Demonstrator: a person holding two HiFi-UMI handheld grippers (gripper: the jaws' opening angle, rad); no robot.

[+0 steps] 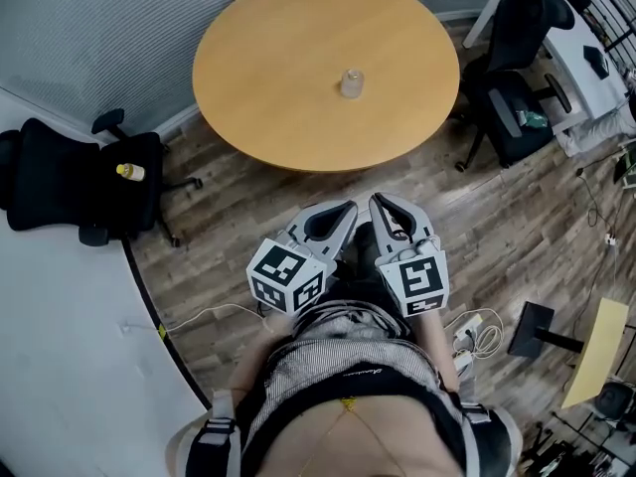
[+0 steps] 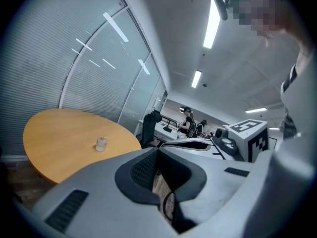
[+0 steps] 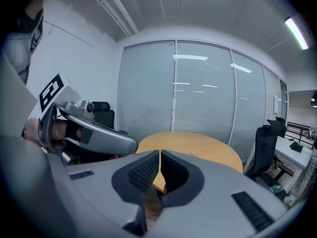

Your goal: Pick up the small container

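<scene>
The task has hardly begun, as far as the pictures show. The small container [image 1: 351,82], a clear little jar with a pale cap, stands upright and alone near the middle of the round wooden table [image 1: 258,87], untouched and well apart from both grippers. The left gripper [image 1: 348,210] and the right gripper [image 1: 380,204] hang side by side close to the person's body. Both are over the wooden floor [image 1: 219,256], short of the table's near edge and pointing roughly toward it. In the left gripper view the two jaws meet at their tips with nothing between them, and the container shows off to the left on the tabletop. In the right gripper view the jaws are likewise pressed together and empty, with the table beyond them. So no reach, no grasp and no lift has been made. Everything is left to do, in my judgement. One gripper has to go out over the table to the container, spread its jaws wide enough to take the container's sides, close on it and raise it clear of the tabletop. Nothing stands on the table to block the way.
</scene>
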